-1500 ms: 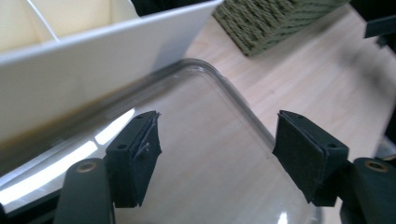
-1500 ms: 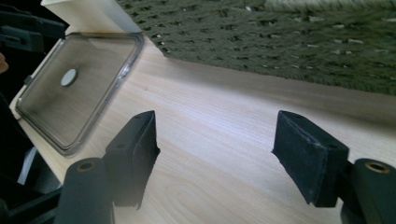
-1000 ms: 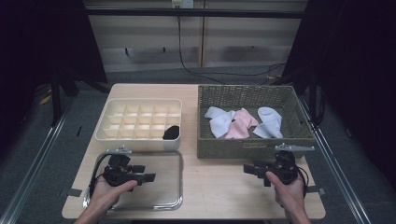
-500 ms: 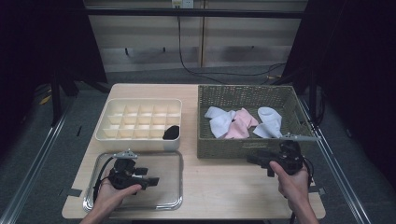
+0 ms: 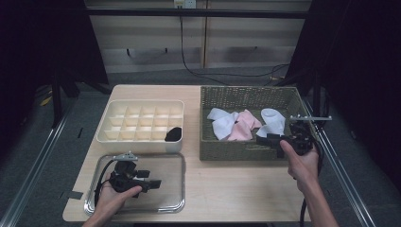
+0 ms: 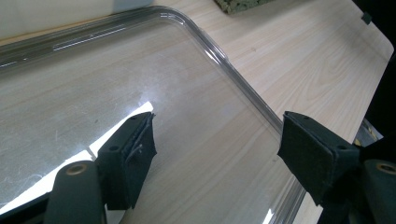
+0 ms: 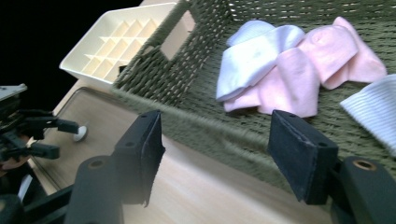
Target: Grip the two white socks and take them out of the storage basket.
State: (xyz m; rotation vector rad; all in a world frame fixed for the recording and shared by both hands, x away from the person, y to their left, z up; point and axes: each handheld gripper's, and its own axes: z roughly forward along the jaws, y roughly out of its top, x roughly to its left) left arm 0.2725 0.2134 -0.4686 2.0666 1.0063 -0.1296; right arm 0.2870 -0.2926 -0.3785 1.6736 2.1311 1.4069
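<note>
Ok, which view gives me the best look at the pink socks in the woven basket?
The right gripper view: the pink fabric socks lie close and sharp between white socks, just past the open right hand-held gripper. The high view shows them small; the left gripper view looks onto the clear tray.

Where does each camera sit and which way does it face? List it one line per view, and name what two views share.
High view: above the person's side, looking forward and down on the table; both forearms, left gripper and right gripper show.
Left gripper view: rides the left gripper, looking along its open jaws at the clear tray.
Right gripper view: rides the right gripper, looking over the wicker basket at the socks; open jaws show, the left gripper farther off.
Shared: basket, socks and cream divided box appear in the high and right gripper views.
</note>
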